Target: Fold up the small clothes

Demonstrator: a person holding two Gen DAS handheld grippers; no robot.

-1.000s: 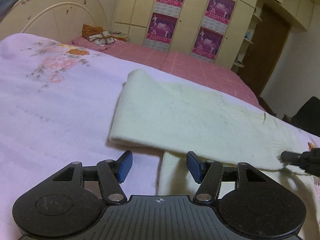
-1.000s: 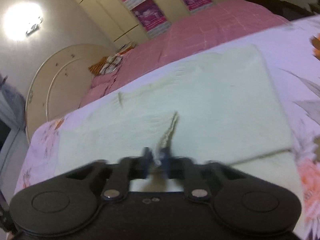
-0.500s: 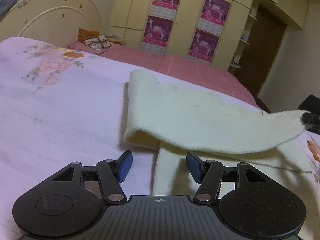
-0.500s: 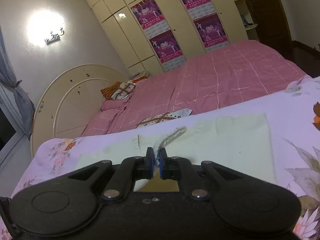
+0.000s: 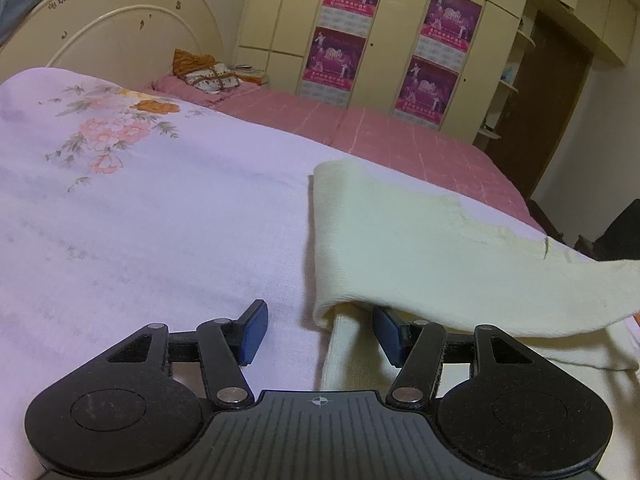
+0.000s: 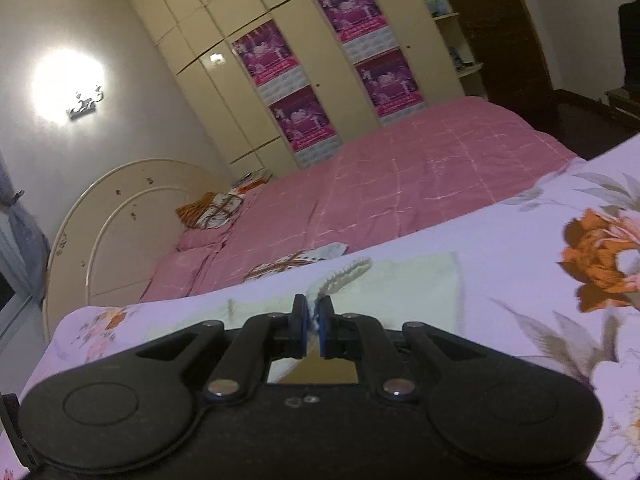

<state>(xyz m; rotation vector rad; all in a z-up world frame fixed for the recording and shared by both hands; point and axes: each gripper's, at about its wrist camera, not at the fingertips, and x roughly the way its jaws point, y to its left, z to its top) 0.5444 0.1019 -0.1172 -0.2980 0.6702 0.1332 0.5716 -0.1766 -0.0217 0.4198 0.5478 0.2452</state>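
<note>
Cream knit garment (image 5: 420,248), edge lifted

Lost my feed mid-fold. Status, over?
Right gripper shut on cream garment edge, lifted. Left gripper open, straddling the garment's near corner, not gripping. Floral sheet bare around it, nothing in the way.

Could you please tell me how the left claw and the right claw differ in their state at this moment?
The left claw stands open and holds nothing, its fingers astride the cloth edge; the right claw is shut on a corner of the cloth. The left sits low by the bedspread; the right holds its corner lifted. Both have blue pads.
</note>
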